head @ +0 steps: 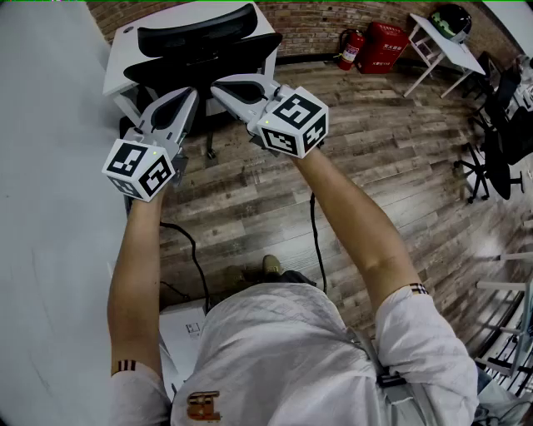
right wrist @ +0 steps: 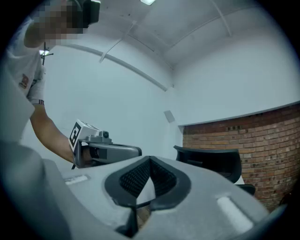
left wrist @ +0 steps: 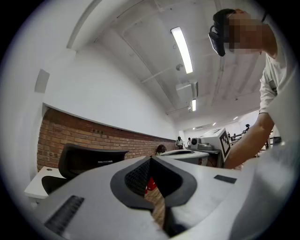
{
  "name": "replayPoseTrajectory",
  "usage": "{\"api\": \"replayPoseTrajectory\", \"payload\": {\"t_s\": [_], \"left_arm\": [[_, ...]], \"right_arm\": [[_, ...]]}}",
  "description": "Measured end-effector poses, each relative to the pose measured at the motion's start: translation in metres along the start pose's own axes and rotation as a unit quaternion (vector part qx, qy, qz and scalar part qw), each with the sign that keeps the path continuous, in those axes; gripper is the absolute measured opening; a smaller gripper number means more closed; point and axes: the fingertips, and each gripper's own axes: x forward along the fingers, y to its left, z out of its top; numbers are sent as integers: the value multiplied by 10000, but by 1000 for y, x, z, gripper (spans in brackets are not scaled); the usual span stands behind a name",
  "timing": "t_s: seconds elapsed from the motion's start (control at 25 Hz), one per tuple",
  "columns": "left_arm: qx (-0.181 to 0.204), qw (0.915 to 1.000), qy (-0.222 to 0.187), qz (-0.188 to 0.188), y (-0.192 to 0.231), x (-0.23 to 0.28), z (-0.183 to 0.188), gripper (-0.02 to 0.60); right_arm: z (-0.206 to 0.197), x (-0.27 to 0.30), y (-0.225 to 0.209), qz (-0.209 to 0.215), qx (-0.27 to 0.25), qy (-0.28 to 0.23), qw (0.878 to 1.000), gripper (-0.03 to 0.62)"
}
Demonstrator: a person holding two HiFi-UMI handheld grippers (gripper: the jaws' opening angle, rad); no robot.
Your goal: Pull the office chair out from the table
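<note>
A black office chair (head: 198,48) stands tucked against a small white table (head: 123,46) at the far end of the wooden floor. Both grippers are held out level in front of me, just short of the chair. My left gripper (head: 191,93) is shut and holds nothing; my right gripper (head: 217,87) beside it is also shut and empty. In the left gripper view the shut tips (left wrist: 151,160) point past the chair's backrest (left wrist: 89,160). In the right gripper view the tips (right wrist: 150,159) meet, the backrest (right wrist: 212,162) lies ahead to the right, and the left gripper (right wrist: 101,148) shows on the left.
A white wall runs along the left and a brick wall (head: 325,18) across the back. A fire extinguisher (head: 350,50), a red box (head: 381,46) and a white folding table (head: 450,43) stand at the back right. Black chairs (head: 500,141) line the right; a cable (head: 316,241) crosses the floor.
</note>
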Motion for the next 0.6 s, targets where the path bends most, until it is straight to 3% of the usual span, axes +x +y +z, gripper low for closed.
{"api": "replayPoseTrajectory", "payload": {"t_s": [0.6], "left_arm": [[-111,9999,-32,66,29,-13,-7,0]], "right_arm": [[-1,19,1,-20,156,-148,9998,2]]}}
